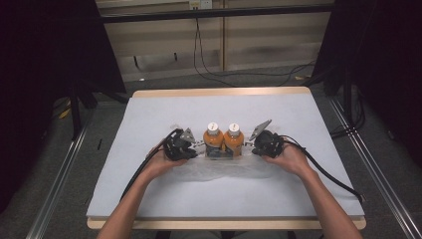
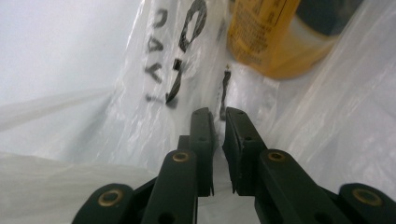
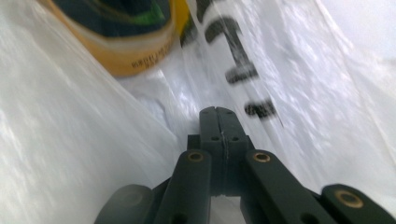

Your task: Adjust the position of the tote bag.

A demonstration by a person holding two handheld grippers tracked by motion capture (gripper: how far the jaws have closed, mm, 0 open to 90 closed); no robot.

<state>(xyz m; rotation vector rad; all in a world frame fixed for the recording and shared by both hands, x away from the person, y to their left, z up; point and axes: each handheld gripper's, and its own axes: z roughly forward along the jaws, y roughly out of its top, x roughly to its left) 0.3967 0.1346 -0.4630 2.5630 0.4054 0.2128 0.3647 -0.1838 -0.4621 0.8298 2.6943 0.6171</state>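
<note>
Because a white cloth (image 1: 149,119) covers the whole table (image 1: 219,91), the thin clear plastic bag (image 1: 219,167) is hard to see in the high view; it lies at the near middle, spread flat toward the person. Two orange bottles (image 1: 222,139) stand upright in the far part of the bag, touching each other, with white caps on top. I judge that they stand together so that the bag can be pulled up around both at one time.

On each side of the bottles one hand holds a gripper, and the two point inward, toward each other. This placing makes sense if the work is to lift or open the bag by its two edges.

The left gripper (image 2: 219,114) has its jaws nearly pressed together, with only a narrow slit between them. The film of the bag, with black printed letters (image 2: 180,56), runs just in front of the tips, and it looks pinched there, though I cannot see the fold itself between the pads. Behind the film one bottle shows, near and at the upper right.

The right gripper (image 3: 217,113) has its jaws fully pressed together. Bag film lies all around it, and it seems to grip a thin layer, but the picture is blurred, so this is only my judgement.
</note>
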